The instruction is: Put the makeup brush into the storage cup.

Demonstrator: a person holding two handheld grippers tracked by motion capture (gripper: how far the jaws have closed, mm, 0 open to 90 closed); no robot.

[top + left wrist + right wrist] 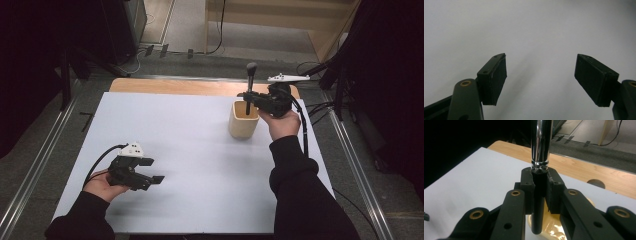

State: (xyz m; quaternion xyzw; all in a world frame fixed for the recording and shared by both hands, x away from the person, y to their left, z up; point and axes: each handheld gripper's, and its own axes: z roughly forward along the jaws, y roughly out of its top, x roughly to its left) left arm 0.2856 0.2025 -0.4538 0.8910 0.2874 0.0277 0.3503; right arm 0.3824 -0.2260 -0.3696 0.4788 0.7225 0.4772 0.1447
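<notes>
Right gripper [248,95] clamped on makeup brush [250,82] by black handle, upright, bristles up, handle tip just over beige cup [243,122] at far right of white table [190,150]. Left gripper [152,171] spread wide, holding nothing, near left corner.

A lab-like recording space — a white-topped wooden table [150,130] stands between metal floor rails [35,170], cables [220,30] trail over grey carpet [200,62], dark stands [65,75] crowd the edges — nothing homely
</notes>
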